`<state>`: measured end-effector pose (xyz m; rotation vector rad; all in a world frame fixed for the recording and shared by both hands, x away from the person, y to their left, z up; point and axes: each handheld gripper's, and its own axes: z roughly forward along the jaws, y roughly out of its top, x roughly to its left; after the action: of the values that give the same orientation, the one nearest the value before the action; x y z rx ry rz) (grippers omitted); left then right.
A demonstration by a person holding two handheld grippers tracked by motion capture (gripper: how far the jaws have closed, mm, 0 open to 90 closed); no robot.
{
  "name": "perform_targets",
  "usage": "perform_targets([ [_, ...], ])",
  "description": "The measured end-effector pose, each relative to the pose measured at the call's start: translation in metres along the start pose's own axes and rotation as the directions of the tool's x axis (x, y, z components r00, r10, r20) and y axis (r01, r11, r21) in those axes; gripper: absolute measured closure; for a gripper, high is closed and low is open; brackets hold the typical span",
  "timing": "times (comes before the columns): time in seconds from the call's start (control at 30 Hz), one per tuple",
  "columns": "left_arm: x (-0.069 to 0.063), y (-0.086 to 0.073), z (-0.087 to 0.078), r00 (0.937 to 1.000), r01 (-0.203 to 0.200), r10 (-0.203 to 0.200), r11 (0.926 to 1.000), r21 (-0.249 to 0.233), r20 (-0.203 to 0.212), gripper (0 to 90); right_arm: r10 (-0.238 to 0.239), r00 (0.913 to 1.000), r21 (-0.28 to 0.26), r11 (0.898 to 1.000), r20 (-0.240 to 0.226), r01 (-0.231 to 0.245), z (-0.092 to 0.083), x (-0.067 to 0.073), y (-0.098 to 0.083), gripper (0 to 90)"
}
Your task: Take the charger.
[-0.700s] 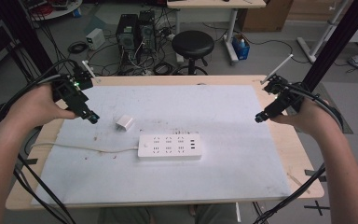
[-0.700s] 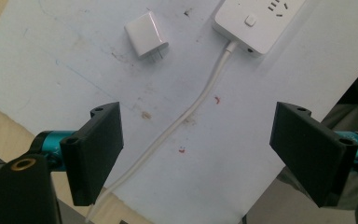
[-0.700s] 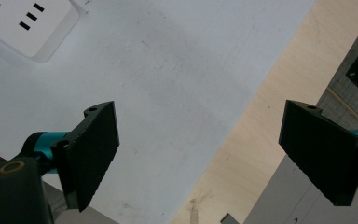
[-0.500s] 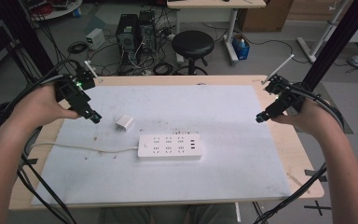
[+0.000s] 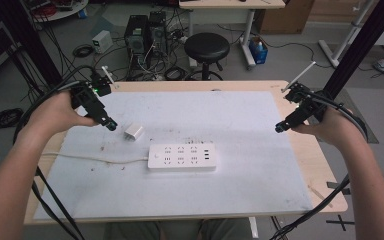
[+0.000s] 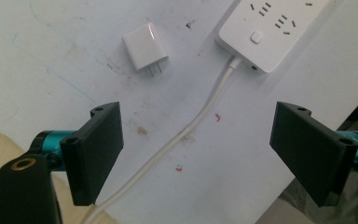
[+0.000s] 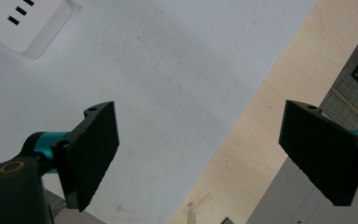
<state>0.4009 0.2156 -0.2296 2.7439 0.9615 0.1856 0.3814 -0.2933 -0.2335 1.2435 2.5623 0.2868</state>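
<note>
A white power strip [image 5: 182, 156] lies flat on the white mat near the table's middle, its white cord [image 5: 95, 158] running off to the left. A small white plug adapter [image 5: 133, 132] lies on its side just up-left of the strip, prongs showing in the left gripper view [image 6: 145, 46]. My left gripper [image 5: 110, 125] hovers close to the left of the adapter, jaws wide apart and empty [image 6: 198, 147]; the cord [image 6: 186, 133] passes below between them. My right gripper [image 5: 278, 128] hangs open over the mat's right edge, nothing between its jaws [image 7: 205, 149]; a corner of the strip [image 7: 21, 21] shows there.
The white mat [image 5: 240, 120] covers most of the wooden table [image 5: 325, 165], with bare wood at the right and left edges. Beyond the far edge stand a black stool [image 5: 207, 47], computer towers [image 5: 145, 30] and loose cables on the floor.
Both grippers hold nearly the same places; the left one has edged slightly toward the adapter. Strip and adapter have not moved.
</note>
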Motion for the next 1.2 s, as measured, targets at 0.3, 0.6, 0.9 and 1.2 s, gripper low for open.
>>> perform_targets([
  [0.3,0.009,0.014,0.034,0.9967,0.082,-0.082,0.9966,-0.01,0.003,17.2,-0.014,0.9999,-0.004,1.0,-0.003,0.014,0.005,0.002,0.001,11.5],
  [0.6,0.018,0.029,0.077,0.9793,0.202,-0.202,0.9789,0.03,-0.009,17.2,-0.013,0.9998,-0.003,1.0,-0.014,0.013,0.013,0.0,-0.001,11.5],
  [0.9,0.033,0.037,0.119,0.9654,0.261,-0.26,0.9621,0.08,-0.014,17.3,-0.013,0.9997,-0.005,1.0,-0.02,0.013,0.017,-0.002,-0.004,11.5],
  [1.2,0.043,0.041,0.155,0.9481,0.318,-0.315,0.9369,0.146,-0.042,17.2,-0.009,0.9997,0.002,1.0,-0.025,0.009,0.024,-0.006,-0.007,11.5],
])
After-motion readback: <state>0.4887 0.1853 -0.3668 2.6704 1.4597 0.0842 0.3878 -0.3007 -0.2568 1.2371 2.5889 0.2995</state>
